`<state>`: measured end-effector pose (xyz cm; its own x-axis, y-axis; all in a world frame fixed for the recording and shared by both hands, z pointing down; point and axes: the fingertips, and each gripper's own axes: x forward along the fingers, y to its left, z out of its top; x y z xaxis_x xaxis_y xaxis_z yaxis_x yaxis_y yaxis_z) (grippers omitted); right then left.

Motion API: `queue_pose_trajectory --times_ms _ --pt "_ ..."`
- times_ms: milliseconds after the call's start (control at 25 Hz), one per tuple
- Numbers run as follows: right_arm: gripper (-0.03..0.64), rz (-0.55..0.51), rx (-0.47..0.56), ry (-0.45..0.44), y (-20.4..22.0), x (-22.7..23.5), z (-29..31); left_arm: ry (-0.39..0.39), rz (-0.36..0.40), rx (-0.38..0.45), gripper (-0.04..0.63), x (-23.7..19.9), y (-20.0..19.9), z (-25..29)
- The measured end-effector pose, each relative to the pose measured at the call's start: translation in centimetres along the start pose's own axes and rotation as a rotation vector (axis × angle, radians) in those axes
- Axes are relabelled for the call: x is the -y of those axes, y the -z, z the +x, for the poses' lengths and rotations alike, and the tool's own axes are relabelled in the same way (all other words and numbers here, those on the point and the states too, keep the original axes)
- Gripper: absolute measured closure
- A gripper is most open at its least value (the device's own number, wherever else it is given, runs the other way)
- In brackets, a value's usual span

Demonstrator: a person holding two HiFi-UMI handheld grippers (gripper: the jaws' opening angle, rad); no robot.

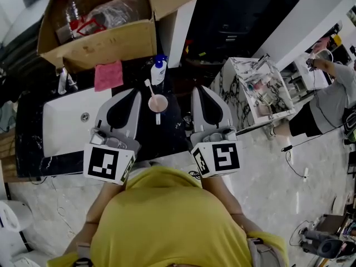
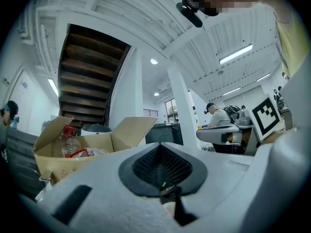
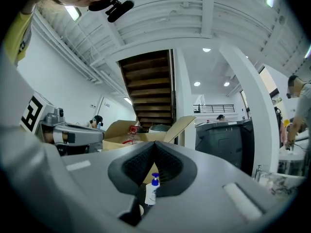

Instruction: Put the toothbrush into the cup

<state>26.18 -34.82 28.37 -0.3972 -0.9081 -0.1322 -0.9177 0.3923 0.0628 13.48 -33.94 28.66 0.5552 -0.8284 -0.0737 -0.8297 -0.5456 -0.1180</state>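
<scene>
A pink cup (image 1: 158, 103) stands on the dark counter (image 1: 167, 135) between my two grippers. A white toothbrush (image 1: 149, 86) stands in it, leaning to the far left. My left gripper (image 1: 135, 93) lies just left of the cup, with its jaws together and nothing held. The right gripper (image 1: 197, 90) lies a little further off on the cup's right, also shut and empty. In the left gripper view the left gripper (image 2: 160, 147) shows dark pads meeting. The right gripper (image 3: 154, 147) looks the same in its own view.
A blue-capped pump bottle (image 1: 159, 70) stands just behind the cup, with a pink cloth (image 1: 108, 75) to its left. A white sink (image 1: 67, 121) with a tap (image 1: 64, 81) lies left. An open cardboard box (image 1: 100, 43) is behind. A marble cabinet (image 1: 253, 90) and a person (image 1: 328, 99) are right.
</scene>
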Motion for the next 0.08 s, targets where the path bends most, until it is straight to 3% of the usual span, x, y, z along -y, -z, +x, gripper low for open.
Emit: queue_pose_trajectory --times_ms 80 --pt "0.604 -0.001 -0.003 -0.006 0.01 0.06 -0.10 -0.004 0.001 -0.002 0.592 0.12 -0.03 -0.03"
